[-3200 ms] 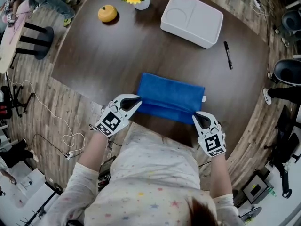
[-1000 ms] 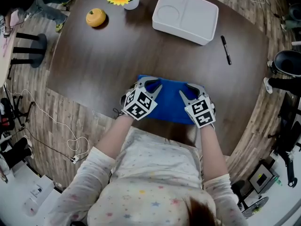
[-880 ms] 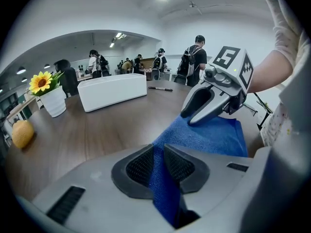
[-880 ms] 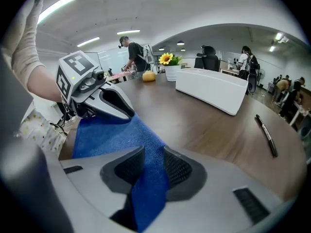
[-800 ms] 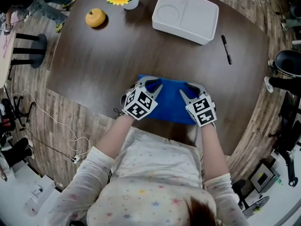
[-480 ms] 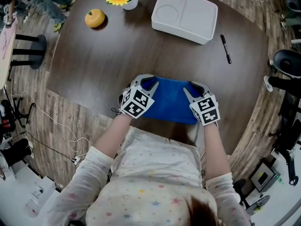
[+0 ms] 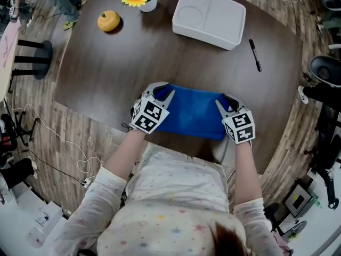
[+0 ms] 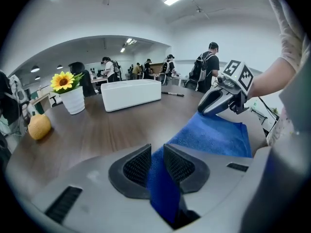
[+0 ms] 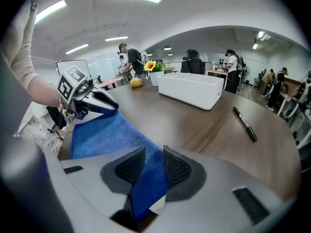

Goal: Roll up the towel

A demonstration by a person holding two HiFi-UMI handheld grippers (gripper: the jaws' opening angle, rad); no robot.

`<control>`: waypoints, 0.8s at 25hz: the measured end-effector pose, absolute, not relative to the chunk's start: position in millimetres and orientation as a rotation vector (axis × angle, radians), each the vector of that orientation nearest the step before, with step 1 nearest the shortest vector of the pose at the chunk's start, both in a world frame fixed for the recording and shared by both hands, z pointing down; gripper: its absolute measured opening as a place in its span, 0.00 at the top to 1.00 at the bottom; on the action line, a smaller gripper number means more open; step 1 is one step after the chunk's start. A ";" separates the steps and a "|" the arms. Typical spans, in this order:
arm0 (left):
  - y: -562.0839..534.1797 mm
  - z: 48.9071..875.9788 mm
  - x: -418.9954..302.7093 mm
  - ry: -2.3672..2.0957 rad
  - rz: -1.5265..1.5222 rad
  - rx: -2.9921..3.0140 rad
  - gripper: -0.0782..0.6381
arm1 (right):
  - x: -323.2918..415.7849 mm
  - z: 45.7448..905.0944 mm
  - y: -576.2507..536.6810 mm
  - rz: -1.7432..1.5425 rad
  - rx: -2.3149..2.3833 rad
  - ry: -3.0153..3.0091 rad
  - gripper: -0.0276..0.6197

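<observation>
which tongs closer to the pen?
Right. The right tongs grip the towel at the end nearer the pen; the left tongs grip its opposite end, farther off.

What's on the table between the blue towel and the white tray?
Nothing: the head view shows only bare dark brown wooden tabletop between the blue terry towel and the white rectangular tray. The black pen lies off to the right.

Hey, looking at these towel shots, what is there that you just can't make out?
Head view: two corners of the towel, covered by the left gripper and right gripper clamped on them.
Left gripper view: the inside of the white tray, hidden by its own side wall.
Head view: any print on the pen, too small.
</observation>
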State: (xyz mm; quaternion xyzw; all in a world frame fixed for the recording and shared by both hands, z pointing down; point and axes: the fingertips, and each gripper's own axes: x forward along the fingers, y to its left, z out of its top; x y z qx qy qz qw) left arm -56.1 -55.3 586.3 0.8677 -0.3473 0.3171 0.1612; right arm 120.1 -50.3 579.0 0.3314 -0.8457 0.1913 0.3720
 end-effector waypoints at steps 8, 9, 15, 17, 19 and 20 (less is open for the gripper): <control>-64.5 587.3 -92.8 -1.033 0.939 2.447 0.73 | 156.3 573.1 -20.2 0.661 0.944 -2.106 0.67; -65.8 588.3 -94.9 -1.025 0.945 2.448 0.73 | 159.8 573.1 -13.1 0.676 0.952 -2.099 0.67; -50.3 567.0 -91.3 -0.908 0.940 2.561 0.72 | 150.9 559.7 46.9 0.647 0.826 -2.156 0.70; -25.5 559.0 -83.7 -0.804 0.905 2.612 0.72 | 140.0 556.5 69.2 0.614 0.726 -2.195 0.73; 6.0 555.8 -75.5 -0.677 0.867 2.644 0.72 | 132.0 557.3 86.3 0.573 0.632 -2.217 0.74; 22.1 556.2 -71.7 -0.616 0.856 2.654 0.72 | 130.1 559.3 92.1 0.549 0.597 -2.217 0.74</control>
